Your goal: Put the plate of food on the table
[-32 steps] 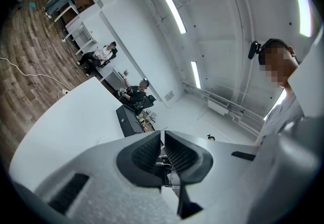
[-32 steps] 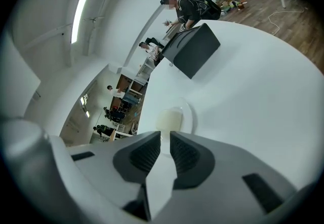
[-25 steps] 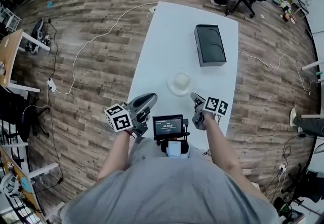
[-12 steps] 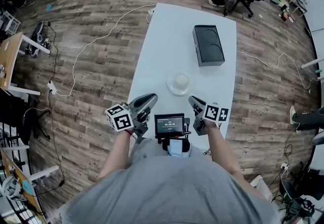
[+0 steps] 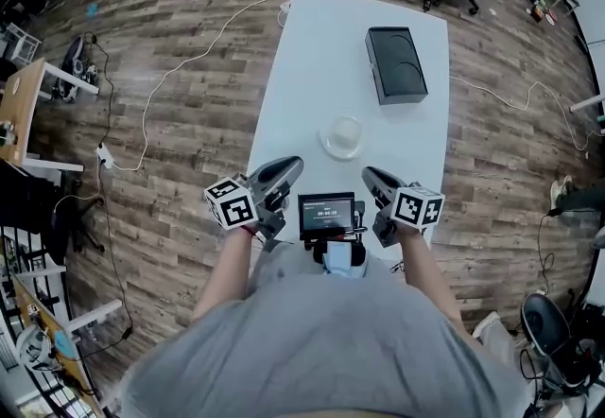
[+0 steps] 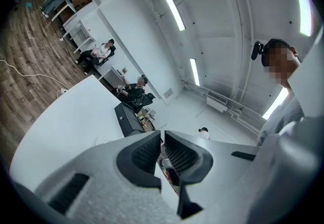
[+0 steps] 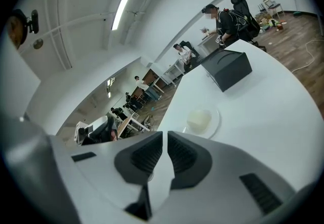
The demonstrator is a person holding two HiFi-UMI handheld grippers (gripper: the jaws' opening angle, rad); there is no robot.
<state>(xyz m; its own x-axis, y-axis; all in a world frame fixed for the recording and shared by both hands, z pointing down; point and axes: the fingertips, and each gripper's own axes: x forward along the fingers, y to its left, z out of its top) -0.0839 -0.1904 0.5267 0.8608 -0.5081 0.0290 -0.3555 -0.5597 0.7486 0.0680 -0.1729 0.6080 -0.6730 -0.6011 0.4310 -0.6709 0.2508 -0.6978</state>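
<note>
Plate of food (image 5: 342,137) sits on table (image 5: 312,57) at 12 o'clock; left gripper (image 5: 286,165) and right gripper (image 5: 369,176) parked at 6 o'clock edge, fingers closed and empty, so placement looks done.

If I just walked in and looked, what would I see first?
Probably the long white table on the wooden floor, with a plate of food in its middle and a black box farther along. Then the left gripper and right gripper at the near end, both shut and empty.
</note>
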